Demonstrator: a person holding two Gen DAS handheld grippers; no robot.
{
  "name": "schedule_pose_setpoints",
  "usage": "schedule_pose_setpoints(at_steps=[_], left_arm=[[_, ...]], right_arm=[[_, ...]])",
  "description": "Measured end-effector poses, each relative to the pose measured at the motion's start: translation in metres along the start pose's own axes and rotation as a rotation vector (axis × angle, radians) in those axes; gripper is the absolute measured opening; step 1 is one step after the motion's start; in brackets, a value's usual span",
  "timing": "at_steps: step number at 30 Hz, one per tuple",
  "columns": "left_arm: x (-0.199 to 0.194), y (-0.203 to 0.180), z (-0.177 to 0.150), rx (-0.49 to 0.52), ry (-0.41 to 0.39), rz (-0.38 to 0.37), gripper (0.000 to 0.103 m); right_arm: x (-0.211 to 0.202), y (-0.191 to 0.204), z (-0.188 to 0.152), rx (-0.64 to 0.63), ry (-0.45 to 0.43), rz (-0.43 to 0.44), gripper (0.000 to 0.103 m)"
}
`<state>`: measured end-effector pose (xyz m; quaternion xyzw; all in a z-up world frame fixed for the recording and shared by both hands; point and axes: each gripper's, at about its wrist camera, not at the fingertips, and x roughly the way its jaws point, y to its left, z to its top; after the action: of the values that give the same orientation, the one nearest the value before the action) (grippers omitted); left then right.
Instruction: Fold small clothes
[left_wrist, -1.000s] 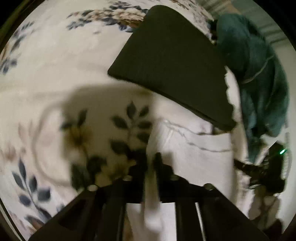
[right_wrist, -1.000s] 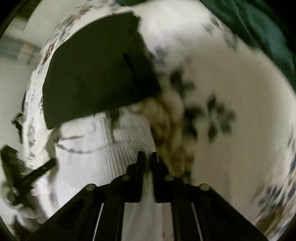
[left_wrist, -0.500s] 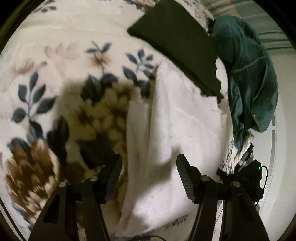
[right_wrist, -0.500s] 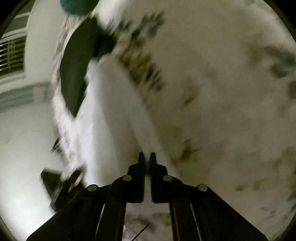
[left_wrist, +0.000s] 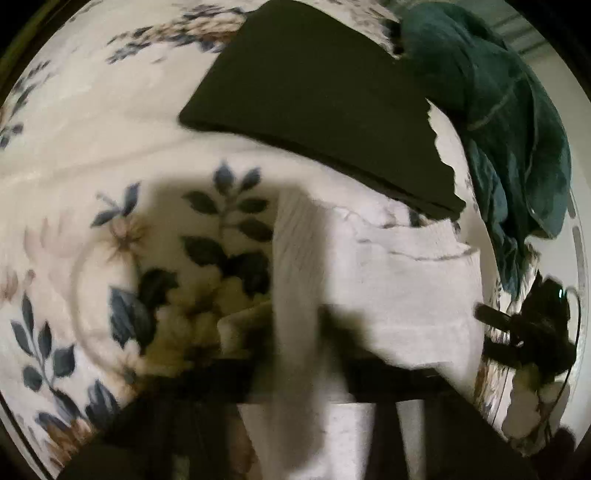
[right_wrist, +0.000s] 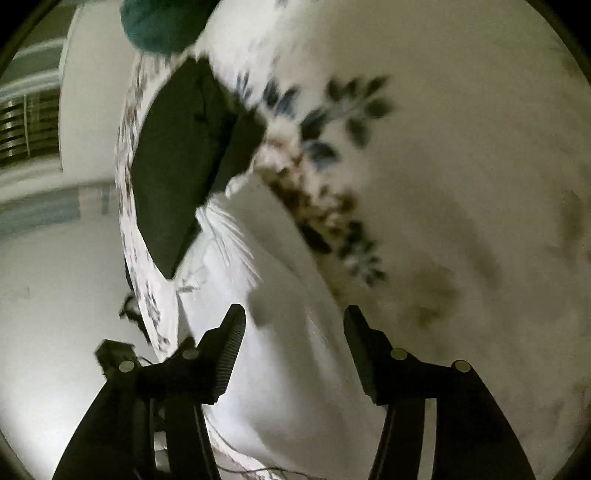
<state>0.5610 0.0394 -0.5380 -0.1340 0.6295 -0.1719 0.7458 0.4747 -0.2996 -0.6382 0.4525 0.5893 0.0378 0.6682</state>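
A white ribbed garment (left_wrist: 388, 291) lies on the floral bedspread (left_wrist: 92, 177), just in front of a folded black garment (left_wrist: 317, 96). In the left wrist view my left gripper (left_wrist: 299, 373) is blurred and low in the frame, and a strip of the white cloth runs down between its fingers. Whether it grips the cloth is not clear. In the right wrist view the white garment (right_wrist: 280, 332) lies under my right gripper (right_wrist: 293, 347), which is open and empty just above it. The black garment (right_wrist: 177, 162) lies beyond it.
A dark teal garment (left_wrist: 498, 122) is heaped at the bed's far right edge, also seen at the top of the right wrist view (right_wrist: 159, 26). A black device (left_wrist: 535, 332) with a cable sits off the bed's right side. The bed edge (right_wrist: 136, 258) runs along the left.
My right gripper, shut half a second ago, has opened over the white garment. My left gripper, open half a second ago, has moved down and in onto the white cloth.
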Motion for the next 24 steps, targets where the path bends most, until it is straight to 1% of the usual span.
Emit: schedule_pose_setpoints(at_steps=[1,2,3,4,5,6,7,9,10,11,12,13,14,15,16,17,18,19,20,21,22,23,24], left_arm=[[-0.005,-0.001,-0.001,0.003,-0.021,-0.005,0.012],[-0.013,-0.001,-0.001,-0.004,-0.053,-0.01,0.011],[-0.017,0.0,0.0,-0.02,-0.07,-0.015,0.011],[-0.019,0.005,0.002,-0.044,-0.076,-0.035,0.011],[-0.017,0.014,0.005,-0.078,-0.075,-0.035,0.011],[-0.012,0.024,0.007,-0.099,-0.074,-0.016,0.007],[-0.007,0.03,0.008,-0.11,-0.066,-0.003,0.006],[0.002,0.044,0.007,-0.162,-0.033,-0.033,0.006],[-0.001,0.044,0.006,-0.167,-0.032,-0.057,0.009],[-0.005,0.042,0.003,-0.157,-0.032,-0.085,0.011],[-0.011,0.041,0.0,-0.147,-0.024,-0.114,0.014],[-0.019,0.04,-0.006,-0.148,-0.017,-0.127,0.028],[-0.029,0.042,-0.016,-0.154,-0.023,-0.159,0.047],[-0.036,0.044,-0.025,-0.161,-0.03,-0.186,0.058],[-0.042,0.048,-0.039,-0.178,-0.034,-0.209,0.062],[-0.043,0.05,-0.052,-0.195,-0.03,-0.241,0.062],[-0.035,0.052,-0.07,-0.226,0.002,-0.276,0.062],[-0.028,0.052,-0.079,-0.236,0.018,-0.28,0.058],[-0.022,0.052,-0.09,-0.239,0.017,-0.273,0.026],[-0.017,0.052,-0.1,-0.241,-0.003,-0.259,0.016],[-0.018,0.052,-0.103,-0.251,-0.027,-0.252,0.016],[-0.021,0.056,-0.106,-0.275,-0.063,-0.245,0.016],[-0.023,0.06,-0.106,-0.297,-0.084,-0.241,0.015]], right_arm=[[-0.005,0.014,-0.001,-0.079,-0.067,-0.056,0.007],[-0.009,0.03,-0.001,-0.168,-0.124,-0.114,0.007],[-0.012,0.039,-0.001,-0.21,-0.151,-0.125,0.006],[-0.015,0.046,-0.001,-0.227,-0.175,-0.139,0.006],[-0.017,0.049,0.002,-0.23,-0.19,-0.149,0.005],[-0.016,0.049,0.005,-0.22,-0.197,-0.158,0.005],[-0.013,0.044,0.011,-0.196,-0.195,-0.172,0.003],[-0.001,0.037,0.02,-0.181,-0.16,-0.237,0.003],[0.003,0.036,0.02,-0.186,-0.132,-0.248,0.004],[0.006,0.033,0.018,-0.186,-0.083,-0.233,0.004],[0.006,0.029,0.015,-0.184,-0.056,-0.199,0.007],[0.002,0.028,0.009,-0.183,-0.035,-0.168,0.019],[-0.008,0.024,-0.002,-0.194,-0.021,-0.141,0.028],[-0.015,0.02,-0.008,-0.197,-0.02,-0.123,0.046],[-0.024,0.013,-0.017,-0.188,-0.022,-0.103,0.055],[-0.031,0.0,-0.029,-0.159,-0.015,-0.079,0.057],[-0.031,-0.007,-0.035,-0.139,-0.003,-0.069,0.059],[-0.027,-0.021,-0.044,-0.1,0.034,-0.051,0.06],[-0.022,-0.028,-0.048,-0.077,0.061,-0.027,0.06],[-0.017,-0.034,-0.056,-0.05,0.082,-0.002,0.06],[-0.011,-0.039,-0.059,-0.024,0.089,0.022,0.036],[-0.008,-0.04,-0.06,-0.023,0.081,0.029,0.01],[-0.01,-0.04,-0.062,-0.03,0.065,0.002,0.004]])
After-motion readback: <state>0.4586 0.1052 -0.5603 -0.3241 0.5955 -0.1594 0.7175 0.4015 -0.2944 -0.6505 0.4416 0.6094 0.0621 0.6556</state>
